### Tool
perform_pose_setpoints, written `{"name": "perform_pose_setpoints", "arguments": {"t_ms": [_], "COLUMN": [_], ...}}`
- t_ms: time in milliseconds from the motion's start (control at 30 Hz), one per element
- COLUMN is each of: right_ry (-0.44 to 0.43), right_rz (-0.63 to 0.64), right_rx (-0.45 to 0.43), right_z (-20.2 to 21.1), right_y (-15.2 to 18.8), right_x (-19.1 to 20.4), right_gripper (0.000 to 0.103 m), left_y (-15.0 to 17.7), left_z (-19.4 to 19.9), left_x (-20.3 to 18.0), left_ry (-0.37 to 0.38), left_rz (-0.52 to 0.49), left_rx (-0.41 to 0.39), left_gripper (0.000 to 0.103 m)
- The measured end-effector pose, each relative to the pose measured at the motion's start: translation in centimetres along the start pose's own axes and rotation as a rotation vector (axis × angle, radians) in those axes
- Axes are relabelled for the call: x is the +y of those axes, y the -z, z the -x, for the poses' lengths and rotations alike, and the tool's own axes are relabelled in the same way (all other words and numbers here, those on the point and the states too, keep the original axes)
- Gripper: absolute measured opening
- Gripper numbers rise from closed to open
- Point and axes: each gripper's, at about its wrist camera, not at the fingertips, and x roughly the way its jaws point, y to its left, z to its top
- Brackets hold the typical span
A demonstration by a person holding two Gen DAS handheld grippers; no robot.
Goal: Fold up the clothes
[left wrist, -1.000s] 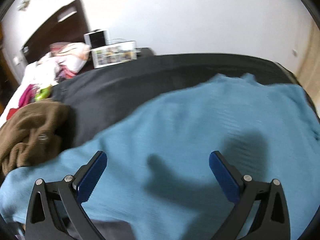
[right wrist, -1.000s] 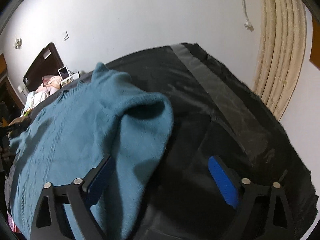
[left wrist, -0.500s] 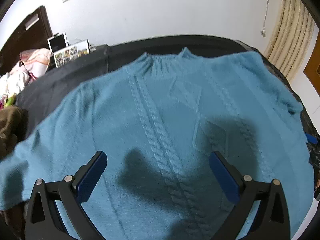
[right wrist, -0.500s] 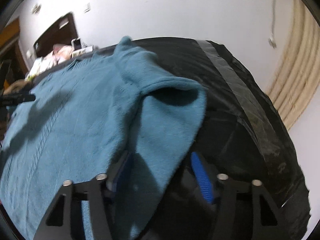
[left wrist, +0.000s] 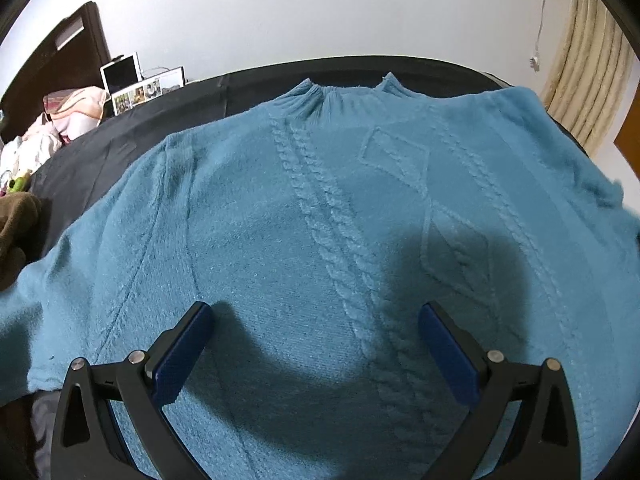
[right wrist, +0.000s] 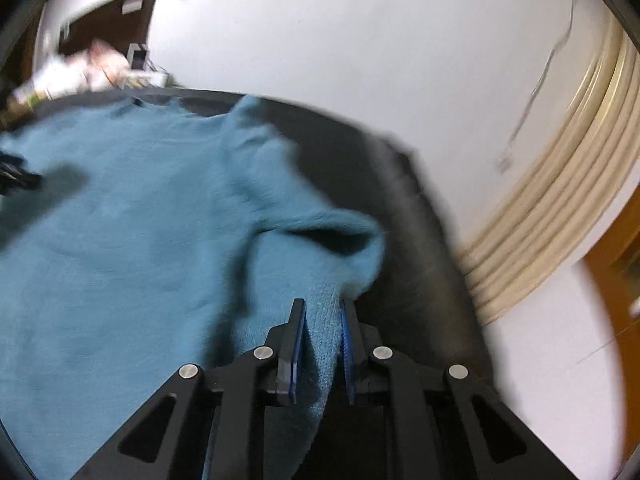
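Observation:
A blue cable-knit sweater (left wrist: 320, 220) lies spread front-up on a black surface (left wrist: 120, 148), collar toward the far wall. My left gripper (left wrist: 316, 320) hovers open over its lower middle, with nothing between the fingers. In the right wrist view the sweater (right wrist: 120, 240) fills the left side, and its right sleeve (right wrist: 320, 264) is bunched into a fold. My right gripper (right wrist: 323, 308) is closing, and its blue pads press on that sleeve fabric. The left gripper's tip (right wrist: 16, 176) shows at the left edge there.
A brown garment (left wrist: 16, 228) lies at the left edge of the black surface. A tablet and photo frame (left wrist: 140, 84), a dark headboard and piled bedding stand at the back left. Cream curtains (right wrist: 540, 220) and an orange-brown door (right wrist: 616, 280) are on the right.
The right gripper's jaws came together from wide open onto the sweater's right sleeve. The left gripper swung from the sweater's left side to over its middle, staying open.

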Motion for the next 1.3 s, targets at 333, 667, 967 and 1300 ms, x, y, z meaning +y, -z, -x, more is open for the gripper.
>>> {"name": "perform_pose_setpoints", "arguments": {"t_ms": [333, 667, 967, 1300], "right_ry": [0.346, -0.154, -0.509, -0.467], "right_rz": [0.047, -0.629, -1.211, -1.303], "right_rx": [-0.128, -0.009, 0.047, 0.107], "right_z": [1.4, -0.4, -4.7, -9.1], "right_y": [0.3, 7.1, 11.8, 9.9], "right_x": [-3.2, -11.9, -16.0, -17.4], "right_gripper": [0.063, 0.087, 0.087, 0.087], "left_y": [0.2, 0.4, 0.4, 0.6], "left_z": [0.0, 0.1, 0.1, 0.2], "left_x": [0.3, 0.5, 0.5, 0.6], "left_ry": [0.008, 0.008, 0.010, 0.012], "left_rz": [-0.005, 0.000, 0.000, 0.001], "left_rx": [-0.012, -0.018, -0.020, -0.023], "left_gripper": [0.103, 0.103, 0.103, 0.103]}}
